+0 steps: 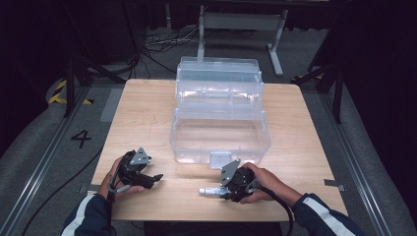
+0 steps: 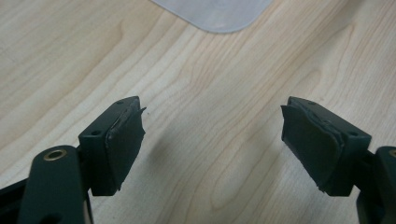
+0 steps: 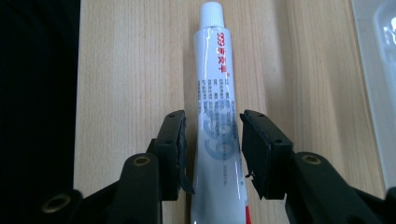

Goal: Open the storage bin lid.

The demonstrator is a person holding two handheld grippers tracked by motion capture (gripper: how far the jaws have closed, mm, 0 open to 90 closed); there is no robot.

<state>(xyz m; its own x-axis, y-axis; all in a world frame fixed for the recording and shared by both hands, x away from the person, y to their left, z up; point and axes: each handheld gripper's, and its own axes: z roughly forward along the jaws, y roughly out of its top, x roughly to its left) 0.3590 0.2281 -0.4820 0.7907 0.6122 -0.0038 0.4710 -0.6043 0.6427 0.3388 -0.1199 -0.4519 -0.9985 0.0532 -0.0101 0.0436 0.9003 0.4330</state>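
High view: the wooden table (image 1: 147, 113) carries a clear plastic box (image 1: 219, 129), lid open. Near the front edge lies a white tube (image 3: 217, 93) with red lettering and a white cap. The right gripper (image 3: 212, 147) straddles it, jaws close beside it, not visibly pressing. The left gripper (image 2: 212, 140) hovers low, wide open, empty.

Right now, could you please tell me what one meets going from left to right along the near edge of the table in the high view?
Left gripper held in the person's left hand, open and empty → small white tube with a white cap lying on the light wooden table → right gripper, its black jaws around the tube's rear end.
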